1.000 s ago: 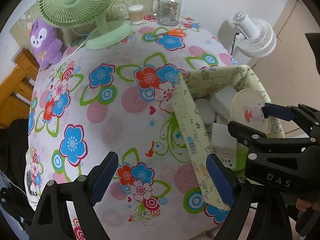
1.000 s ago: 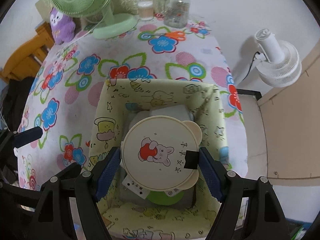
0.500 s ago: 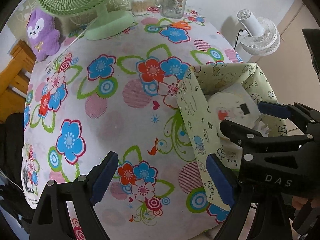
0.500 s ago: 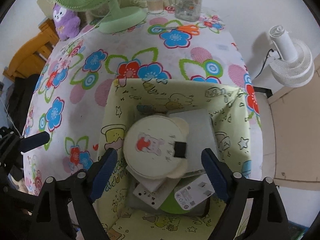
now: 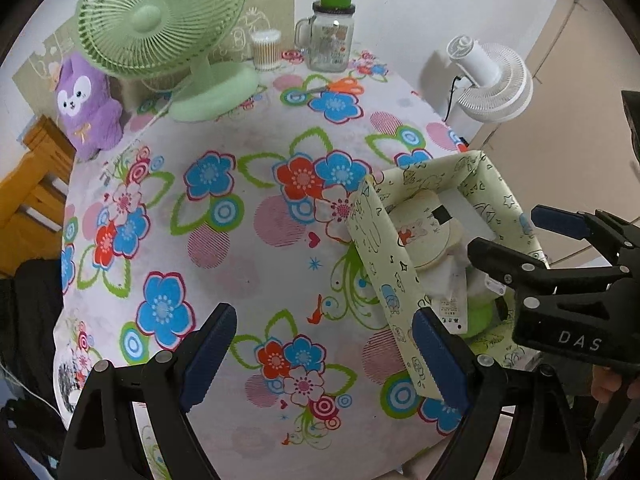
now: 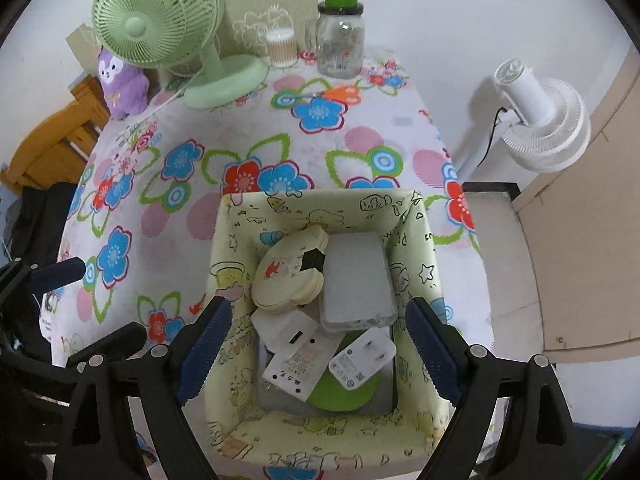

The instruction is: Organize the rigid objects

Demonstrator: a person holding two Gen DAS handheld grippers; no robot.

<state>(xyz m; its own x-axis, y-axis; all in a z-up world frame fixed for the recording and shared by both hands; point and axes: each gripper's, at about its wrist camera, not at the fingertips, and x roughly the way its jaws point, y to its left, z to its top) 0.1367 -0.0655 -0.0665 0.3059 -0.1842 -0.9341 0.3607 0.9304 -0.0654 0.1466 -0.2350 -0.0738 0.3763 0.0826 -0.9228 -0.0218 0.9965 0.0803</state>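
Your right gripper (image 6: 316, 344) hovers over the fabric storage box (image 6: 416, 264), fingers still spreading wide, gripping nothing. Inside the box lie white chargers (image 6: 362, 360), a grey case (image 6: 356, 280) and the round cream bear-eared case (image 6: 286, 276). At left, your left gripper (image 5: 320, 356) hangs wide open and empty above the floral worktop (image 5: 248, 240). Far back stands a green fan (image 6: 160, 28).

The counter (image 6: 248, 136), draped in a white flower-printed cloth, carried a pale green fabric storage box (image 6: 416, 276) near its front right. At its far edge stood a green desk fan (image 6: 160, 28), a purple plush toy (image 6: 120, 80), a round cotton-swab tub (image 6: 282, 48) and a glass jar with a green lid (image 6: 340, 40).
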